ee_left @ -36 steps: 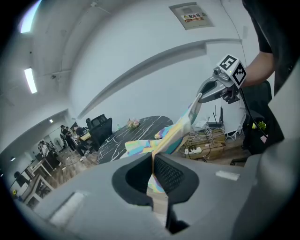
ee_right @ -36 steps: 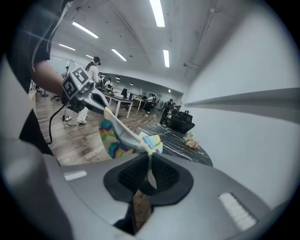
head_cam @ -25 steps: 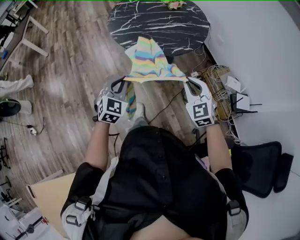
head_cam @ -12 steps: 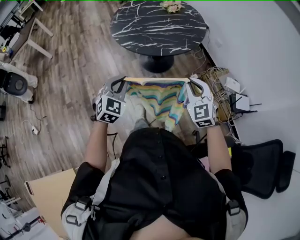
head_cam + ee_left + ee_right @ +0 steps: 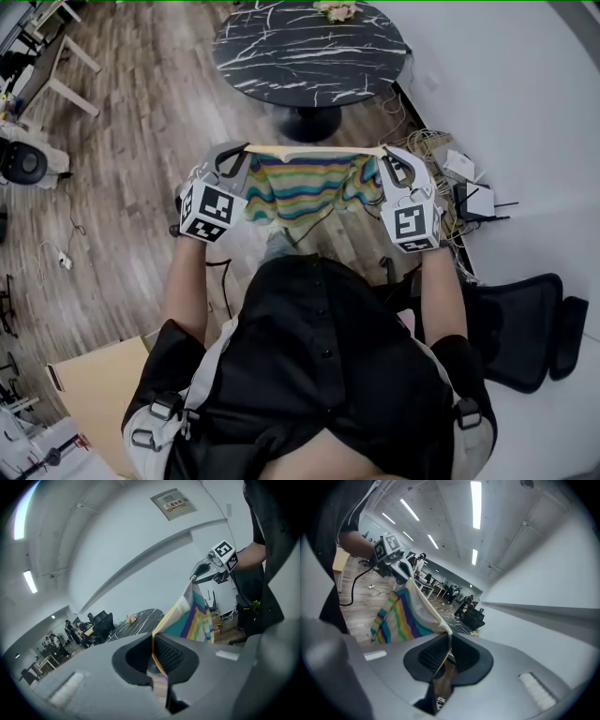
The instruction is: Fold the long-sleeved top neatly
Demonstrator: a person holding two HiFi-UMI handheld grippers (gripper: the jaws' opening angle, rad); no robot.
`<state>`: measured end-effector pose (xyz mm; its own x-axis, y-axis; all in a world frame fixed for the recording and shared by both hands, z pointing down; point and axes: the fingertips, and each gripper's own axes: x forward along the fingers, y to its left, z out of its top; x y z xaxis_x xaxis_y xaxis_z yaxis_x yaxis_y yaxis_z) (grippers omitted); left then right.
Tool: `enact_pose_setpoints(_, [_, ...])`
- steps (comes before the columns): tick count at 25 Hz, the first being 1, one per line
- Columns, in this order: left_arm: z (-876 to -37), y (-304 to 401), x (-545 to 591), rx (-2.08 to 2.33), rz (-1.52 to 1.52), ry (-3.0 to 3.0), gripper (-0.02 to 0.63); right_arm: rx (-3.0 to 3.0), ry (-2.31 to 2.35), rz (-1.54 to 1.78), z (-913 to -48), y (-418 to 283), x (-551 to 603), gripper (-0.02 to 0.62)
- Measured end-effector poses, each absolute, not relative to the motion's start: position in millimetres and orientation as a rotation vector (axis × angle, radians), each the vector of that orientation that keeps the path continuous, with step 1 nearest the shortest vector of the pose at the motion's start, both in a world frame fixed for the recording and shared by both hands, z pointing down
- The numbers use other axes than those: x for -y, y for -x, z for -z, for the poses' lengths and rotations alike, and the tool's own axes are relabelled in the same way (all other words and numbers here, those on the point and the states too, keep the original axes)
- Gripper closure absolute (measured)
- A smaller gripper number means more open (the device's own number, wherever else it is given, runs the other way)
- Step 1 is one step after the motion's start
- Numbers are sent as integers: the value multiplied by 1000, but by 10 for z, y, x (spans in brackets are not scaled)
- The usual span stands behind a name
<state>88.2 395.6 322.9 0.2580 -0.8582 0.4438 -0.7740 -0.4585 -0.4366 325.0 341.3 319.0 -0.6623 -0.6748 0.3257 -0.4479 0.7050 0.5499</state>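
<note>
**Striped top held up in the air, folding not yet begun**

The left gripper (image 5: 246, 153) has its jaws pressed together on one end of the cream edge of the top (image 5: 305, 186). The right gripper (image 5: 385, 153) pinches the other end of that same edge. In each gripper view the cloth comes straight out from between the ribbed pads, so both grips look firm.

The pinched edge runs tight and nearly level from one gripper to the other. The striped body hangs bunched below it, in front of the person and above the wooden floor (image 5: 141, 122). Nothing carries the top. The round dark table (image 5: 309, 47) stands beyond it, and the cloth is short of the table's near edge. The sleeves cannot be made out in the folds.

This looks like the straightening step, with the top stretched and lifted so it hangs free before being laid out. The next move probably calls for taking it over a flat surface, most likely the table. Both pinches and the tension should be kept while the hanging part is lowered evenly, so that it lands spread and not crumpled.
</note>
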Motion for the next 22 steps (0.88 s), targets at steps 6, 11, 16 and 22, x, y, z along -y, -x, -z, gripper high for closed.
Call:
enact_pose_setpoints(6, [-2926, -777, -3633, -1552, 913, 2332, 592, 2325, -842, 707, -3108, -3201, -3125, 565])
enact_pose_setpoints(11, [-2765, -569, -3258, -1542, 890, 2314, 592, 2310, -891, 710, -2970, -3070, -2719, 566])
enact_pose_setpoints(16, [-2628, -406, -2859, -1514, 847, 2346, 592, 2353, -929, 706, -2736, -2819, -2342, 578])
enact_pose_setpoints(22, [-2594, -179, -2406, -1451, 868, 2362, 592, 2340, -997, 668, -2730, -2634, -1930, 580])
